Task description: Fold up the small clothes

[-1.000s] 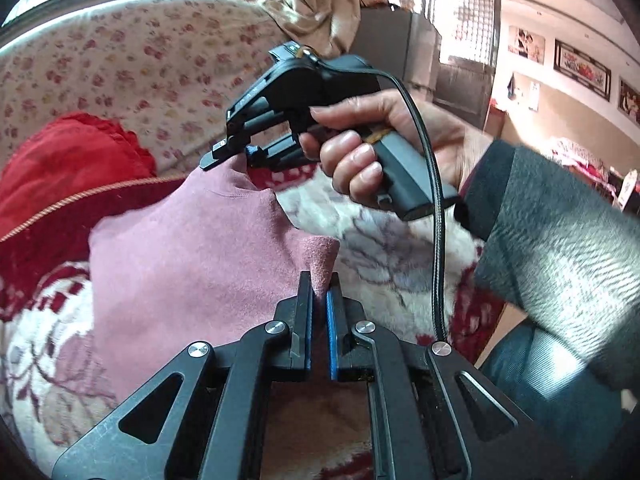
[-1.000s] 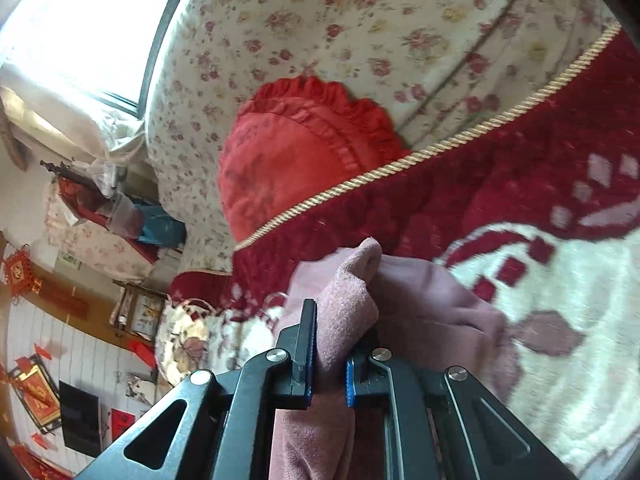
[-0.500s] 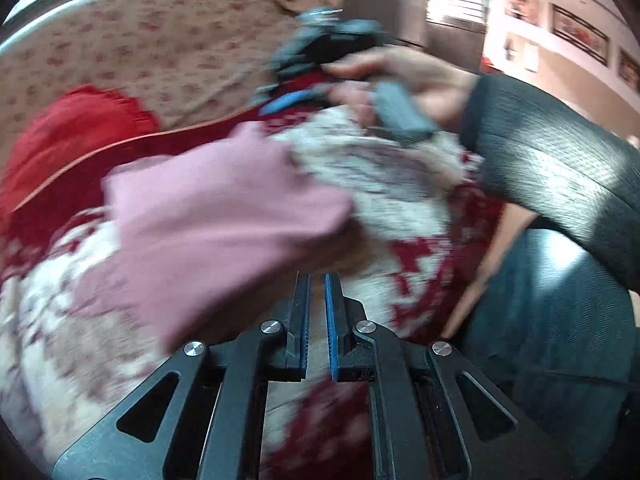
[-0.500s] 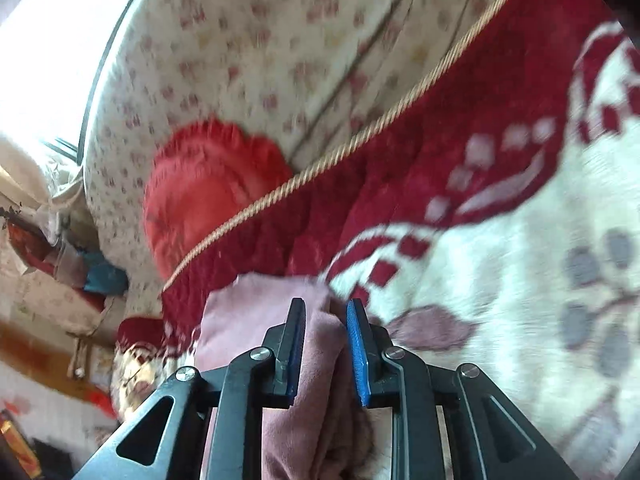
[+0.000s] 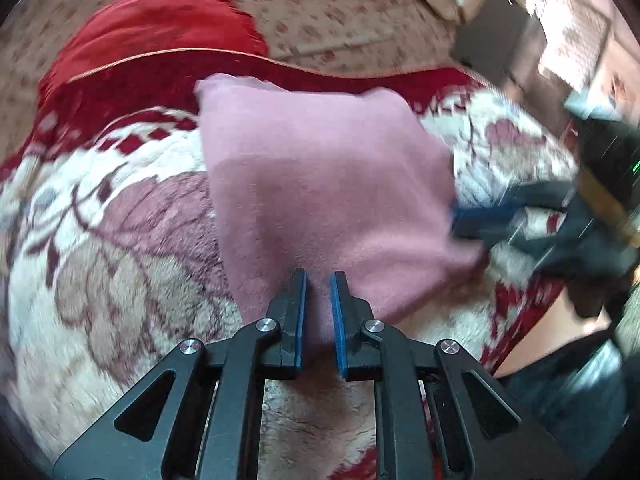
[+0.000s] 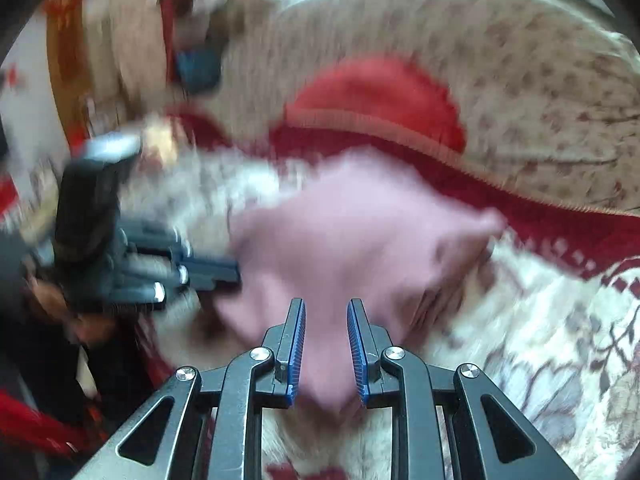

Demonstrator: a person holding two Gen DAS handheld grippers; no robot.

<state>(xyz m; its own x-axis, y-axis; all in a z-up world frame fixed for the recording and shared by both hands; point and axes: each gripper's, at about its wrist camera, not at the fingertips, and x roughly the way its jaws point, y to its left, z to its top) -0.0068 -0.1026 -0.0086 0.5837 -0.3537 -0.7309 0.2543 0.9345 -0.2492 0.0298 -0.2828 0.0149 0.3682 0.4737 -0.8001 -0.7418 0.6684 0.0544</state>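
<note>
Left wrist view: pink garment [image 5: 320, 184] lying folded on patterned blanket [image 5: 120, 264]. Left gripper [image 5: 318, 280] fingers parting slightly around its near edge; right gripper [image 6: 326, 308] fingers standing open over it. Risk: dragging fingers snagging cloth, undoing fold.

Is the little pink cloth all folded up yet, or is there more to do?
Partly done. The pink cloth already lies doubled over into a squarish shape on the flowered blanket. In hand: the left gripper has its near edge between its fingers, and the right gripper has a corner between its open fingers. Left to do: probably let go, and maybe one more fold. The pictures are blurry.
</note>
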